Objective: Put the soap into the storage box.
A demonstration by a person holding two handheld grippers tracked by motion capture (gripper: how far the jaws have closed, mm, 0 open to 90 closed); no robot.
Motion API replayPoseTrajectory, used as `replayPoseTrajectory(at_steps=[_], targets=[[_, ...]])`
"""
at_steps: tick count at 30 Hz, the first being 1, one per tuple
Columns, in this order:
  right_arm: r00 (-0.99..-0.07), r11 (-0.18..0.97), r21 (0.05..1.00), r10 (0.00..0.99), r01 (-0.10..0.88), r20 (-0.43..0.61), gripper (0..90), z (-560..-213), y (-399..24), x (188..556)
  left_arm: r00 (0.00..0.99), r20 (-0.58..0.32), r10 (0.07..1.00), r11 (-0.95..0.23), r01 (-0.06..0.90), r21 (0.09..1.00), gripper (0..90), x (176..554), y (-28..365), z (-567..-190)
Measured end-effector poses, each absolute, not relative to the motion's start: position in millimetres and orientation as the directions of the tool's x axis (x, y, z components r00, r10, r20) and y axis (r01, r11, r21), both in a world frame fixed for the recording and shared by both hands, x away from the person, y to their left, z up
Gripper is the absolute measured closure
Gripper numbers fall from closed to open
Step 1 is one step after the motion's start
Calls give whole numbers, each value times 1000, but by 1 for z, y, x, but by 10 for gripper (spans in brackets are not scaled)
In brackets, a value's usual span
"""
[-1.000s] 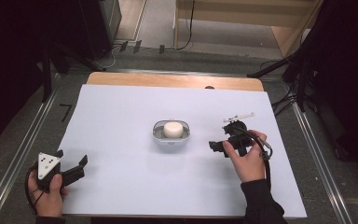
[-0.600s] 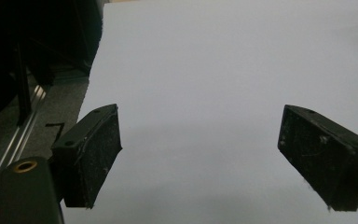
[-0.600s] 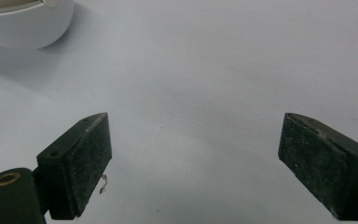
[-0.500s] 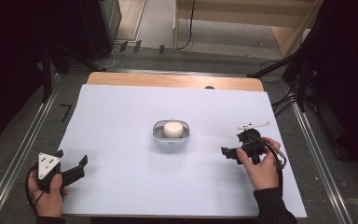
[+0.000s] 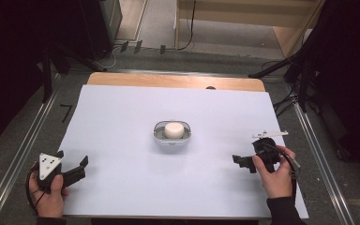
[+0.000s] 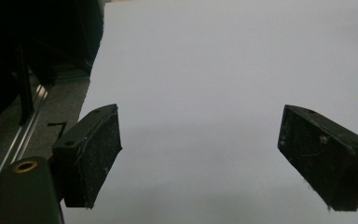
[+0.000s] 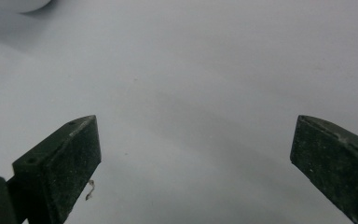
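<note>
A small grey dish (image 5: 157,134) holding a white round piece (image 5: 173,130) sits in the middle of the white sheet (image 5: 117,117). My left gripper (image 5: 72,158) rests at the sheet's near left corner, jaws wide apart over bare sheet in the left gripper view (image 6: 200,158). My right gripper (image 5: 242,162) is low at the near right, pointing left, well clear of the dish. Its jaws have just been opening and stand wide with nothing between them (image 7: 196,163). A sliver of the dish (image 7: 14,4) shows at that view's top left.
The sheet covers a wooden table whose far edge (image 5: 168,80) is bare. Metal rails (image 5: 23,150) run along both sides. Dark stands and cables (image 5: 304,70) crowd the floor beyond the table's right corner.
My right hand has drawn back from beside the dish to the right and toward the near edge, and its jaws look wider apart. The left hand has kept still.
</note>
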State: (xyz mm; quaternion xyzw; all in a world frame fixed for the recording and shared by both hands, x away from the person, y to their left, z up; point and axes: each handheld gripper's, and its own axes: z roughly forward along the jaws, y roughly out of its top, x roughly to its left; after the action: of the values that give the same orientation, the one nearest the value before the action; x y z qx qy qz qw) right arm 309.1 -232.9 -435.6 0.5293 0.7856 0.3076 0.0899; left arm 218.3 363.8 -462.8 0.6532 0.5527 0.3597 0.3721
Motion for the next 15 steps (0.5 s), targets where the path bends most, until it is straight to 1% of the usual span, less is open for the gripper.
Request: replayPoseTrajectory(at_steps=[4,15], targets=[[-413,245,591,896,769,166,19,-435,-244,302,127,65,990,-117,458,881,139,219,363,-463],[-375,175,631,905,756,199,19,-445,-288,280,119,68,991,-116,462,879,139,219,363,-463]])
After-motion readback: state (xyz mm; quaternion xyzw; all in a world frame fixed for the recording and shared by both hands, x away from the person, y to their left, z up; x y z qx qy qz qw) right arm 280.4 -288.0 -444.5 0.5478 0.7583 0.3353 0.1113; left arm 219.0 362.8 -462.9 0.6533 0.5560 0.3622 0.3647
